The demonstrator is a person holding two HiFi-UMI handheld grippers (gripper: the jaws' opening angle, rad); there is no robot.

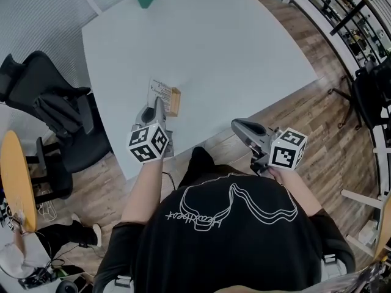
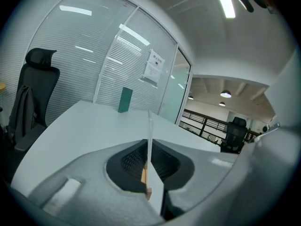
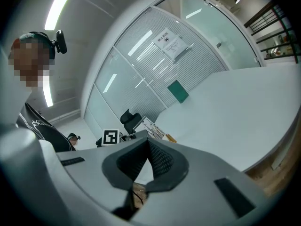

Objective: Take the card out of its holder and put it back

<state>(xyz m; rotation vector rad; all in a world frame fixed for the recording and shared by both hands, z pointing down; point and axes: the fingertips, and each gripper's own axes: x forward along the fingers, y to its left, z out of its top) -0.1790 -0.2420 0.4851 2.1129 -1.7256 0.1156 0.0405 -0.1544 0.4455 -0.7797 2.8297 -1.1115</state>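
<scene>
- Wooden holder (image 1: 175, 101) shows near the 6 o'clock edge of the pale surface (image 1: 244, 54), with its long axis running roughly 12 to 6.
- Card (image 1: 160, 93) meets the holder's 9 o'clock side. Its printed face turns toward 9 o'clock and its long edge runs parallel with the holder.
- Left hand-held gripper (image 2: 149, 161) is clamped on the card, which stands edge-on between the jaws.
- Right hand-held gripper (image 3: 148, 158) hangs off the surface at 4 o'clock from the card, jaws together on nothing.
</scene>
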